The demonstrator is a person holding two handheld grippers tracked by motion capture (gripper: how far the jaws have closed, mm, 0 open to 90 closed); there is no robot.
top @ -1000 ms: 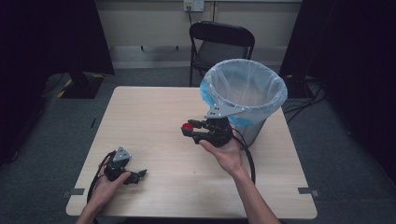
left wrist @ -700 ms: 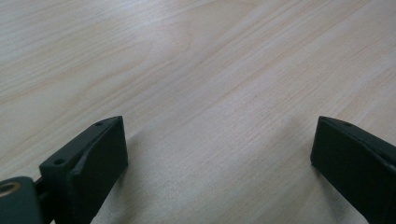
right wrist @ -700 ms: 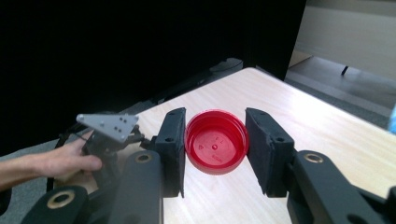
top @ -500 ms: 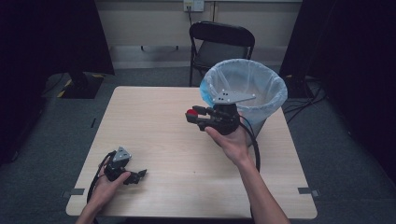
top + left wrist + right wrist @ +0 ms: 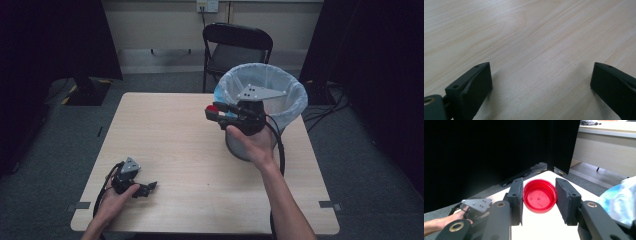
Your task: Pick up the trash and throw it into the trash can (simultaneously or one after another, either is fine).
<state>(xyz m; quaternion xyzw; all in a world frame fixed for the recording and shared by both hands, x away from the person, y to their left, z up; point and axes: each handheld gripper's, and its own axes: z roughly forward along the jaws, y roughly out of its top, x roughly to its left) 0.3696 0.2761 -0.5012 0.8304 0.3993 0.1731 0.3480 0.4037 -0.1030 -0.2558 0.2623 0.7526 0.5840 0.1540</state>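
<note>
A round red lid (image 5: 539, 199) is clamped between the two black jaws of my right gripper (image 5: 539, 201), its hollow side facing the camera. In the high view the right gripper (image 5: 216, 113) is held up in the air over the table, just left of the lined bin (image 5: 270, 90), with the red lid (image 5: 212, 108) at its tip. My left gripper (image 5: 149, 188) rests on the table near the front left corner, in the person's left hand. Its jaws stand wide apart in the left gripper view, where that gripper (image 5: 541, 82) has only bare wood between the jaws.
The light wooden table (image 5: 165, 135) carries the bin with a clear plastic liner at its right side. A black folding chair (image 5: 235, 47) stands behind the table. Dark curtains flank the room on both sides.
The right hand has risen with the red lid and come closer to the bin's rim. The left gripper has stayed where it was.
</note>
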